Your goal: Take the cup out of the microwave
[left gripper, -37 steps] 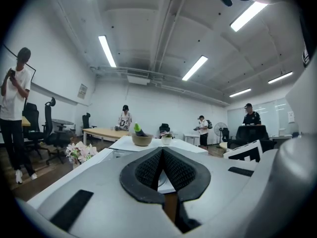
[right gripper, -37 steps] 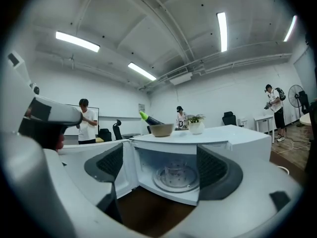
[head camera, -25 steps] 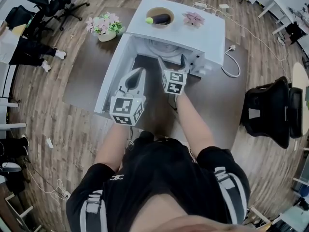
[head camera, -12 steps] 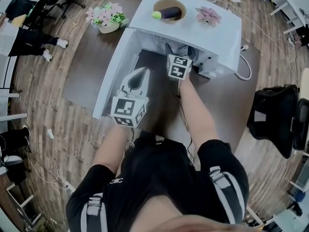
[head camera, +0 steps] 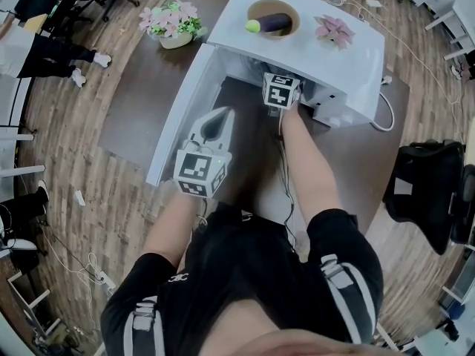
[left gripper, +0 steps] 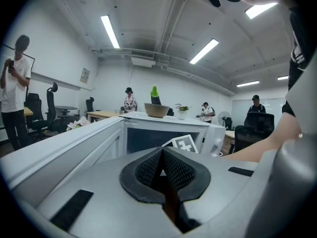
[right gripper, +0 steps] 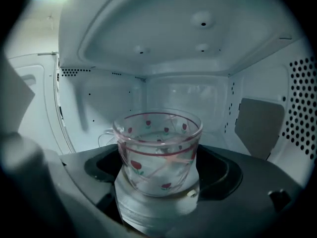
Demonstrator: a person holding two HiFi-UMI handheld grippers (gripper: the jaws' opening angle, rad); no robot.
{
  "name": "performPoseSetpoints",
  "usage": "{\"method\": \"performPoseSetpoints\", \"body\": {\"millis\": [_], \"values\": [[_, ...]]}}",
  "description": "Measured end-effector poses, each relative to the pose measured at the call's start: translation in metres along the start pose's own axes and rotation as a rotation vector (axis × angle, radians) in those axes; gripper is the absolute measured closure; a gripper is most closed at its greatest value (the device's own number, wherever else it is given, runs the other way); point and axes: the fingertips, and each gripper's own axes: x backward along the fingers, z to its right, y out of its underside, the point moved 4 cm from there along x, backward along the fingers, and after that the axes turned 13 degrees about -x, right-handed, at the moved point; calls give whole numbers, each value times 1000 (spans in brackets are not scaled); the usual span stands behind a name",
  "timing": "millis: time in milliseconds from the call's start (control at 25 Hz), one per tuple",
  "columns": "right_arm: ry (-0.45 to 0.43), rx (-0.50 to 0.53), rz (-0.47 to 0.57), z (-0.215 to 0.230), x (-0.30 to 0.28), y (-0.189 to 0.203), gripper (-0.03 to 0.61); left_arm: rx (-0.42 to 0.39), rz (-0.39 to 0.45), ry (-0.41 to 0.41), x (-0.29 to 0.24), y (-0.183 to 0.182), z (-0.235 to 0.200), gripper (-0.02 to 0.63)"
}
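Observation:
A clear glass cup (right gripper: pixel 158 152) with small red flowers and a red band stands on the turntable inside the white microwave (head camera: pixel 349 50). My right gripper (right gripper: pixel 158 180) is inside the cavity, open, its dark pads (right gripper: pixel 101 167) on either side of the cup's base; the cup's handle points left. From the head view only the right gripper's marker cube (head camera: pixel 280 91) shows at the microwave's mouth. My left gripper (left gripper: pixel 161 155) is shut and holds nothing. It hangs in front of the open door (head camera: pixel 178 113).
On top of the microwave sit a bowl (head camera: pixel 272 17) with an aubergine and a pink paper flower (head camera: pixel 335 30). A flower pot (head camera: pixel 172 27) stands on the brown table left of the door. A power cable (head camera: pixel 386 113) trails off to the right. Office chairs and people are around.
My right gripper has pushed forward into the microwave until its jaws are out of the head view. The left gripper has stayed by the door.

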Motion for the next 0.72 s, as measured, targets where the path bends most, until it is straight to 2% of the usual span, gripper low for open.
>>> {"method": "performPoseSetpoints", "body": {"millis": [160,360,720], "values": [[25,17,-11,3,2,-1,138,1,-7,-3,1,2,-2,621],[13,29,-8,7,6,0,141,-2,-5,-3,1,-1,1,621],[-25,23,70,4,41,8,141,-12,11,-8,13,-9,11,621]]}}
